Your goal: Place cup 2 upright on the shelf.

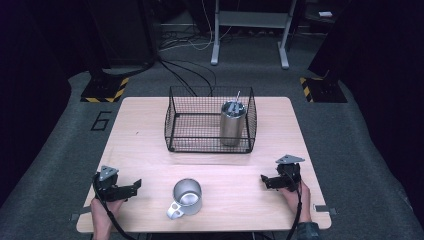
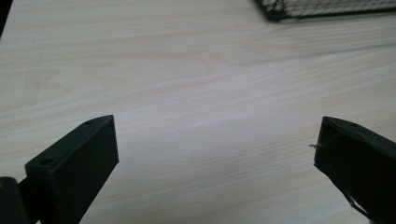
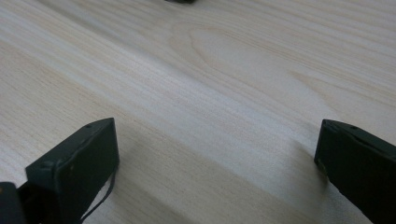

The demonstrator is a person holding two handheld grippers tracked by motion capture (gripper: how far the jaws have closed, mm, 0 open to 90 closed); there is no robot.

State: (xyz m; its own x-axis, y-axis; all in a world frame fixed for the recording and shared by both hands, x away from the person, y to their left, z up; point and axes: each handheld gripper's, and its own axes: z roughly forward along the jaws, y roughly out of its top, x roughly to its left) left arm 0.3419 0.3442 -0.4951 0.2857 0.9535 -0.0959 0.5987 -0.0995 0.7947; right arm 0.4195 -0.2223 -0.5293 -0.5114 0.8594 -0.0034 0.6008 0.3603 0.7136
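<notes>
A black wire basket (image 1: 175, 125) stands at the back middle of the wooden table (image 1: 145, 150). Inside it, at its right side, a steel tumbler (image 1: 233, 122) with a lid and straw stands upright. A steel mug (image 1: 187, 196) rests on the table near the front edge, handle toward the front left. My left gripper (image 1: 136, 186) rests at the front left, to the left of the mug, jaws wide open (image 2: 215, 154) over bare wood. On the front right lies my right gripper (image 1: 264, 181), also open (image 3: 215, 154) with nothing between its jaws.
A corner of the basket (image 2: 299, 8) shows at the top of the left gripper view. Beyond the table are grey carpet, floor cables (image 1: 190, 70), a white table frame (image 1: 250, 30) and yellow-black striped stand bases (image 1: 106, 90).
</notes>
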